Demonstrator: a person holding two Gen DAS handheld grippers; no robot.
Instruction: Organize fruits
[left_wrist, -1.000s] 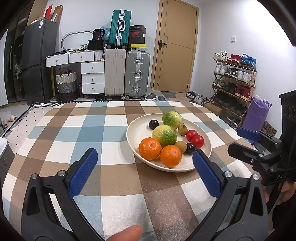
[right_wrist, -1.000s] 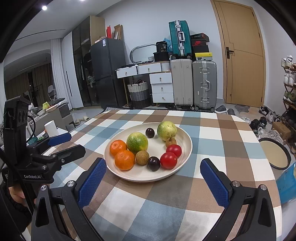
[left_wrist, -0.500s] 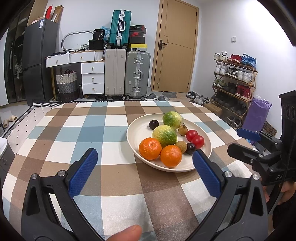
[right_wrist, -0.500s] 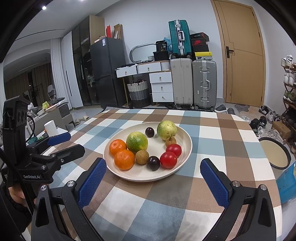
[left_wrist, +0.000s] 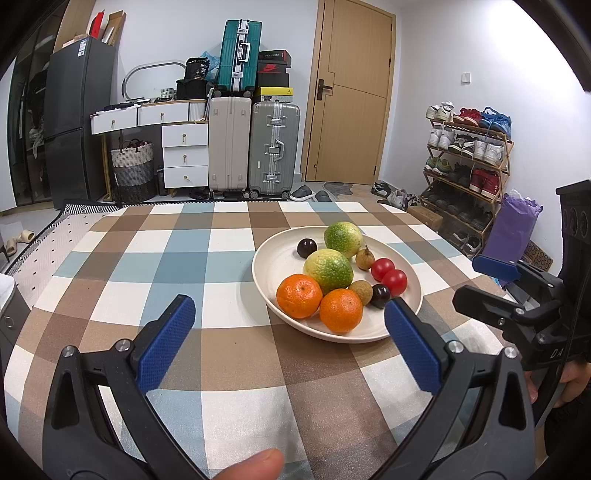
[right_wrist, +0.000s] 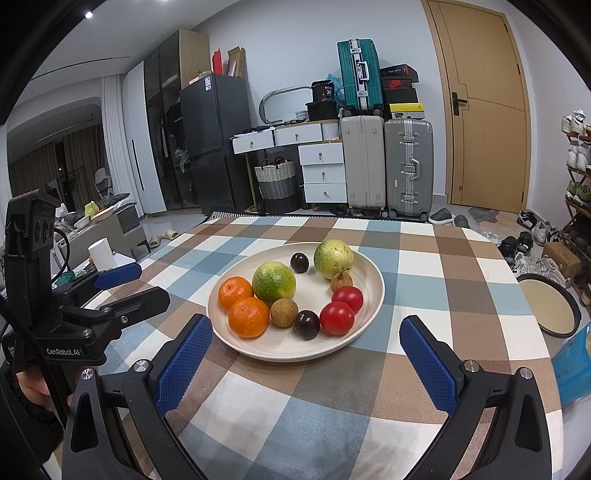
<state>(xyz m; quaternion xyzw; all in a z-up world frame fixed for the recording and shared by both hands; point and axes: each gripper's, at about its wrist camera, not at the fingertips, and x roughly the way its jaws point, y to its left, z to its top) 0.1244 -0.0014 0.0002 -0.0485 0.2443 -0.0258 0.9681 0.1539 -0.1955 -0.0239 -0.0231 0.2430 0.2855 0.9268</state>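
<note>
A checked desk (right_wrist: 461, 266) carries a wide cream plate (right_wrist: 373, 295), the landmark here, and every fruit in view lies on it. Largest are two green citrus (right_wrist: 274, 281), one at the plate's middle-left and one at its far side. Next come two oranges (right_wrist: 248, 317) touching at the near-left rim, then two tomatoes (right_wrist: 337, 318) touching at the near-right. Smaller still are two brown longans (right_wrist: 284, 312) and two dark plums (right_wrist: 307, 324), one of each near the front and one further back. Both hand-held grippers hover just short of the plate's near rim with jaws spread wide and nothing between them: the left hand-held gripper (left_wrist: 290, 338) off the plate's left front, nearest the oranges, and the right hand-held gripper (right_wrist: 304, 360) squarely before it, nearest the front plum and tomatoes. A second, dark-rimmed dish (right_wrist: 550, 306) sits at the desk edge, well right of the plate. Fruit gathered on one plate fits either a finished sorting or a supply awaiting distribution.
</note>
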